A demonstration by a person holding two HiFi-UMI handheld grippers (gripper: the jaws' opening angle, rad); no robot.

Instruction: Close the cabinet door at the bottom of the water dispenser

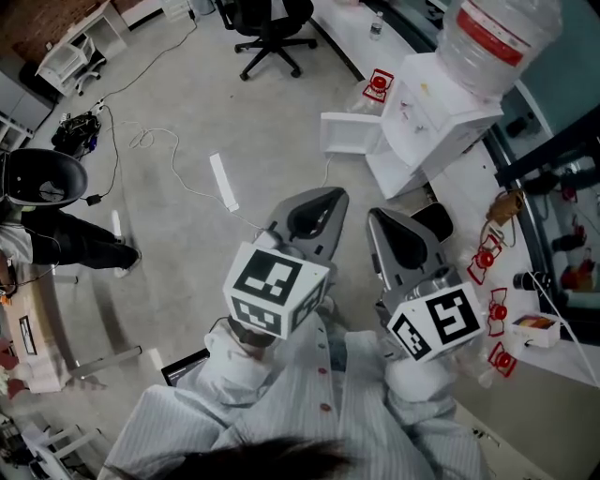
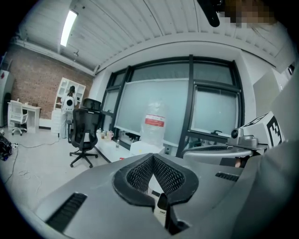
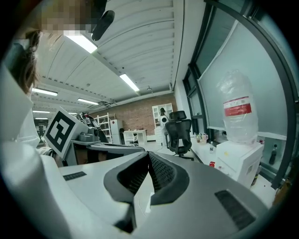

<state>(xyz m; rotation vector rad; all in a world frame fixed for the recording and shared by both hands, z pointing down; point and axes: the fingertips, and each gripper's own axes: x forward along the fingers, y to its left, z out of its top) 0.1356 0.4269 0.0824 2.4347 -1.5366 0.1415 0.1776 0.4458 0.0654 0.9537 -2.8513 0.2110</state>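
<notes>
The white water dispenser (image 1: 436, 117) stands at the upper right of the head view with a large clear bottle (image 1: 497, 37) on top. Its bottom cabinet door (image 1: 352, 131) stands open, swung out to the left. My left gripper (image 1: 330, 194) and right gripper (image 1: 375, 214) hang side by side below the dispenser, well short of the door, both shut with nothing in them. In the left gripper view the shut jaws of my left gripper (image 2: 152, 156) point toward the dispenser (image 2: 140, 148). In the right gripper view my right gripper (image 3: 148, 154) is shut, with the dispenser (image 3: 240, 161) off to the right.
A black office chair (image 1: 272, 28) stands beyond the dispenser. A white power strip (image 1: 223, 183) and cables lie on the floor to the left. A person (image 1: 56, 234) stands at the far left. Red-and-white items (image 1: 487, 258) lie along the window wall at right.
</notes>
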